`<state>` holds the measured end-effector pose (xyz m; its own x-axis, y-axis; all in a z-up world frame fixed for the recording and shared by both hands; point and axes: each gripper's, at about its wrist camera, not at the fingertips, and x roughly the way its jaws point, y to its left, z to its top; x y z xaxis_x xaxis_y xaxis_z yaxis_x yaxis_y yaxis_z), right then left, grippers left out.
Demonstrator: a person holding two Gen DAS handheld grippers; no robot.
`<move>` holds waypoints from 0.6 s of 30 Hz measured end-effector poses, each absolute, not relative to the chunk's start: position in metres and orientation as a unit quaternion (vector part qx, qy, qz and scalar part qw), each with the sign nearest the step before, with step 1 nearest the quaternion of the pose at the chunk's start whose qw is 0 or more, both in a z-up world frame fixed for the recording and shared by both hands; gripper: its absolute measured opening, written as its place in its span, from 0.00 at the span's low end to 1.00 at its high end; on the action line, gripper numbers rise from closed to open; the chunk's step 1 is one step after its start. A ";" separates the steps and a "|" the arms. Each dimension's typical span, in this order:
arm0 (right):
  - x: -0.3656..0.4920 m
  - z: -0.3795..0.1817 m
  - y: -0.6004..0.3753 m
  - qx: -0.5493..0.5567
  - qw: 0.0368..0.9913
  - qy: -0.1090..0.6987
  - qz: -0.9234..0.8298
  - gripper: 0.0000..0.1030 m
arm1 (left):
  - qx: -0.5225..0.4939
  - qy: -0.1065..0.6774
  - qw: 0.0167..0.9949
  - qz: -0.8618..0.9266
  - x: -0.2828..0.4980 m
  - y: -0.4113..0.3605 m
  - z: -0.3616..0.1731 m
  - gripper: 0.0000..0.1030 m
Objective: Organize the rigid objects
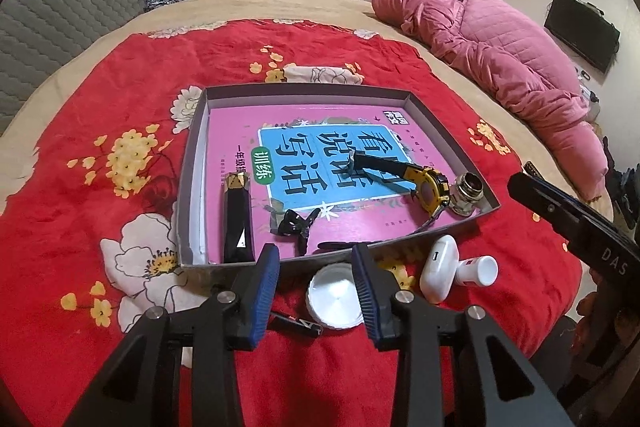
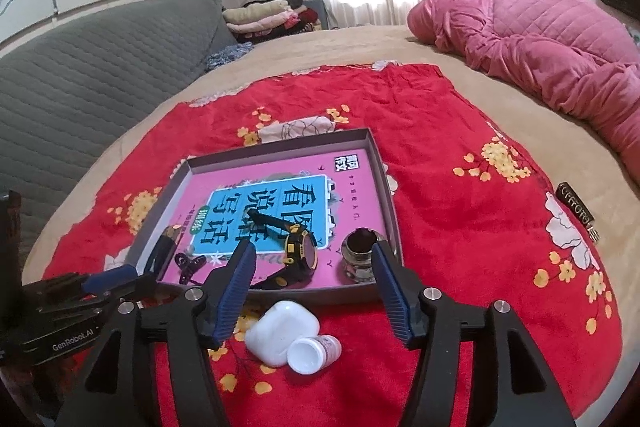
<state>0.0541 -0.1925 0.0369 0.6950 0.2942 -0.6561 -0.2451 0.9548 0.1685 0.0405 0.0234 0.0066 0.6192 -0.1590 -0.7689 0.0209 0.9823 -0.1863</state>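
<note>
Bedroom, red floral blanket (image 1: 80, 227); landmark: grey tray (image 1: 192, 187) holding book, watch (image 1: 428, 187), metal fitting (image 2: 358, 259). Outside its near wall: white cap (image 1: 336, 301), earbud case (image 2: 282, 331), small bottle (image 2: 314, 349), possibly a pen. Your left gripper (image 1: 316, 287) and right gripper (image 2: 314, 291) tilt downward, jaws apart, empty; straddle one item squarely before closing

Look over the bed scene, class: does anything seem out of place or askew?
Yes. A white earbud case, a small white bottle on its side and a round white lid lie on the red cloth, outside the grey tray holding the other items.
</note>
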 end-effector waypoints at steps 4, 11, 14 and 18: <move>0.053 0.039 -0.195 0.038 0.922 0.358 0.143 0.64 | -0.087 0.432 0.896 -0.045 0.036 0.029 0.009 0.43; 0.048 0.049 -0.202 0.048 0.929 0.339 0.142 0.67 | -0.101 0.420 0.901 -0.037 0.032 0.040 0.018 0.48; 0.045 0.053 -0.202 0.048 0.931 0.331 0.145 0.68 | -0.104 0.413 0.904 -0.034 0.031 0.044 0.022 0.48; 0.041 0.059 -0.201 0.043 0.935 0.318 0.151 0.70 | -0.096 0.401 0.911 -0.018 0.027 0.049 0.030 0.48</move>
<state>0.0408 -0.2009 0.0587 0.7525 0.3101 -0.5810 -0.2559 0.9506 0.1760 0.0268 0.0491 0.0297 0.6782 -0.1099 -0.7267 -0.0435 0.9810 -0.1889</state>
